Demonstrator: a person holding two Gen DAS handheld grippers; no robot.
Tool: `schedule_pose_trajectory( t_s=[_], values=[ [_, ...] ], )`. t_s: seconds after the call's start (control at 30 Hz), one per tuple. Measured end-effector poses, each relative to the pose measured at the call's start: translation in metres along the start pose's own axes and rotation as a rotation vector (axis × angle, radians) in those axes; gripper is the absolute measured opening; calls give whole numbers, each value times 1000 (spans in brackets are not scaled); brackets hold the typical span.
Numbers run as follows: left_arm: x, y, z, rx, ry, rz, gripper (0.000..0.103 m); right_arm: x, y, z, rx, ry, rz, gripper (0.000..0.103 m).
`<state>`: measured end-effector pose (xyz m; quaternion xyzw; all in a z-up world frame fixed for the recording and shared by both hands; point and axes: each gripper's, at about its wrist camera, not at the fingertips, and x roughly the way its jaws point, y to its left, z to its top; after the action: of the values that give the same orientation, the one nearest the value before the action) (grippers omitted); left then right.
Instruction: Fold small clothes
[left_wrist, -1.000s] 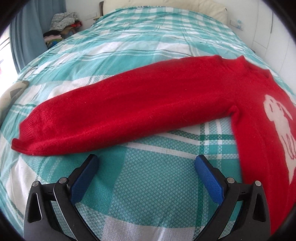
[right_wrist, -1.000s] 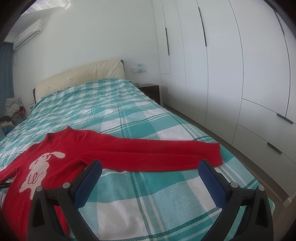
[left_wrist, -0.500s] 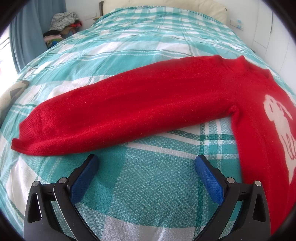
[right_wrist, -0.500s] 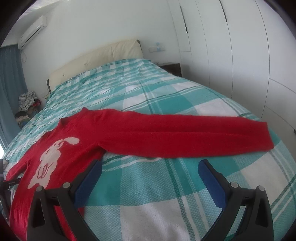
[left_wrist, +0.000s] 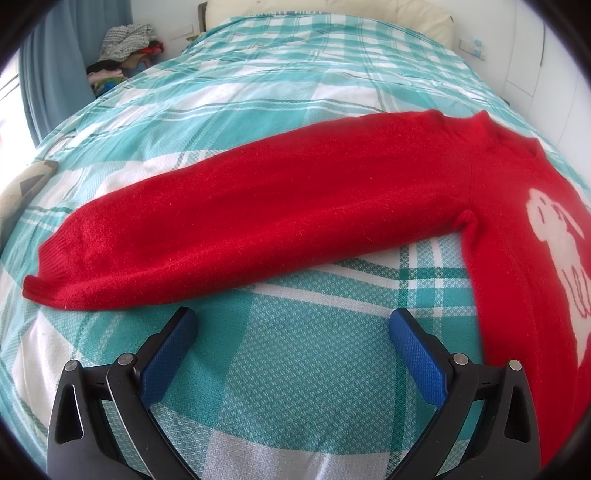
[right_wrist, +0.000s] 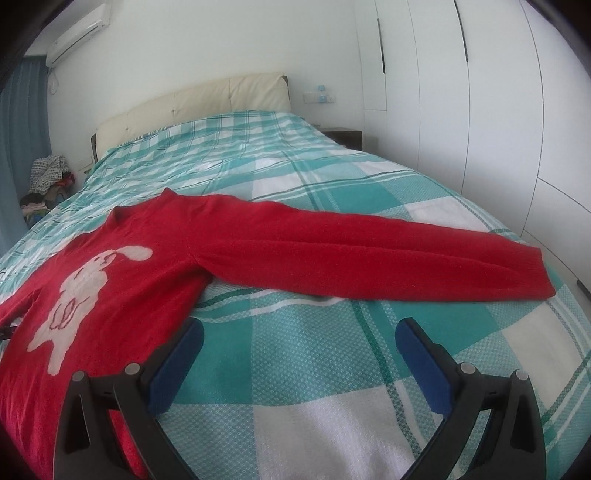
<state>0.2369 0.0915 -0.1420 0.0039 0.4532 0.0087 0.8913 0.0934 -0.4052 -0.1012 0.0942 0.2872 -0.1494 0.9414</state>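
A small red sweater (left_wrist: 295, 206) with a white rabbit motif (right_wrist: 81, 280) lies flat on the bed, both sleeves stretched out sideways. In the left wrist view its left sleeve runs across the frame to a cuff (left_wrist: 48, 280) at the left. My left gripper (left_wrist: 291, 325) is open, hovering just in front of that sleeve over bare bedspread. In the right wrist view the other sleeve (right_wrist: 369, 254) reaches right to its cuff (right_wrist: 535, 273). My right gripper (right_wrist: 299, 336) is open too, low in front of that sleeve, its left finger beside the sweater's body.
The bed carries a teal and white plaid bedspread (right_wrist: 314, 387) and a cream headboard (right_wrist: 192, 107). White wardrobe doors (right_wrist: 480, 110) stand along the right. A heap of clothes (left_wrist: 125, 48) lies by the blue curtain (left_wrist: 48, 66) at the far left.
The right gripper has dropped and come in closer to the sweater, so the right sleeve now fills more of its view. The left gripper has held still.
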Motion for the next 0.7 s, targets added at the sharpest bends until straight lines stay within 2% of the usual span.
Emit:
schedule_pose_trajectory(
  t_s=[0.13,0.27,0.37,0.5,0.7],
  values=[
    [0,0,0,0,0,0,103,13,1,0,-2,56,14,102],
    [0,0,0,0,0,1,103,9,-5,0,24,41,53,102],
    [0,0,0,0,-1,1,103,-15,-12,5,79,1,63,102],
    [0,0,0,0,-1,1,103,-63,-24,-2,175,-4,113,102],
    [0,0,0,0,-1,1,103,-114,-11,-22,161,-2,117,102]
  ],
)
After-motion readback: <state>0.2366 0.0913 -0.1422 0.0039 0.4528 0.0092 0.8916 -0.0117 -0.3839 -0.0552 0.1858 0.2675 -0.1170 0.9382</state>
